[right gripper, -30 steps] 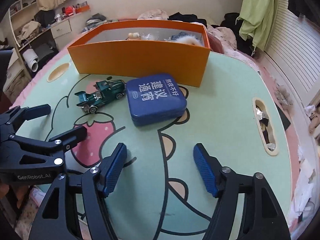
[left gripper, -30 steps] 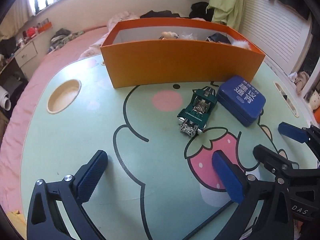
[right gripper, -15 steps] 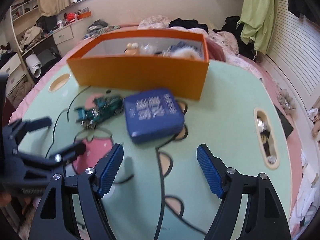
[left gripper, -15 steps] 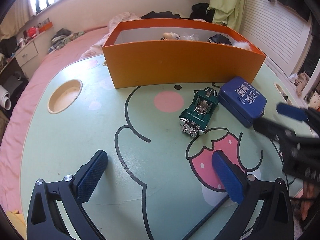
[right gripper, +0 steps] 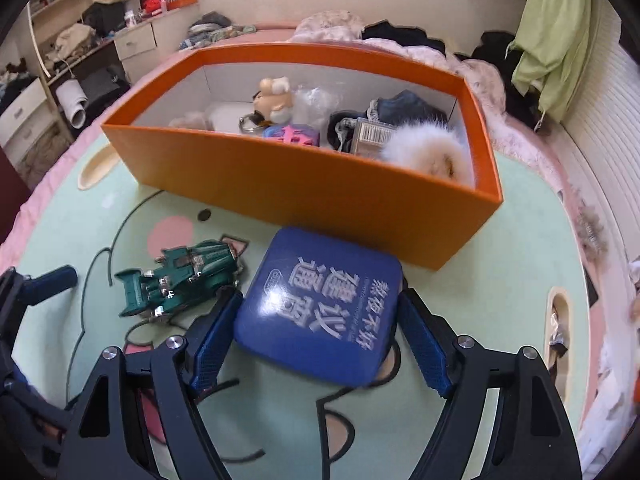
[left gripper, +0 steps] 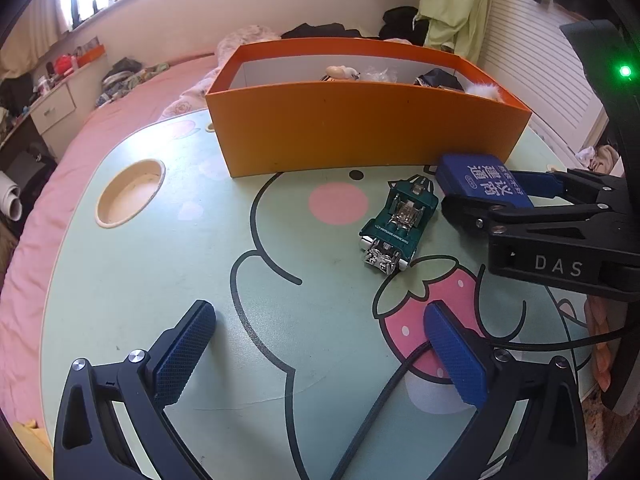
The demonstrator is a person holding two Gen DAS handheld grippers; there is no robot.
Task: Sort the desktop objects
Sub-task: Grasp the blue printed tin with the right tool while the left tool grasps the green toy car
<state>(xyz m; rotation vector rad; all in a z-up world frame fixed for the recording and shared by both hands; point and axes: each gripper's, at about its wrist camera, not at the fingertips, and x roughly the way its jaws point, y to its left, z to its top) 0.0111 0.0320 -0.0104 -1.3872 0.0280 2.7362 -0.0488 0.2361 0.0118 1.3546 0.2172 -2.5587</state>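
Mint-green cartoon-printed table [left gripper: 152, 264] carries an open orange box [right gripper: 320, 184] along its far side, already holding a plush keychain [right gripper: 274, 98], a white fluffy ball [right gripper: 430, 152] and other small items. Just in front of the box lies a blue tin [right gripper: 320, 308] printed with white Chinese characters, and beside it, close but apart, a green toy car [left gripper: 398, 220] resting on the strawberry drawing. Right gripper [right gripper: 320, 344] straddles the tin, its jaws closing with the tin between them; the blue pads [right gripper: 420, 344] sit at the tin's two sides, though whether they press on it yet cannot be told. Left gripper [left gripper: 320, 356] hovers over bare tabletop nearer the camera, jaws wide apart and empty, well short of the toy car.
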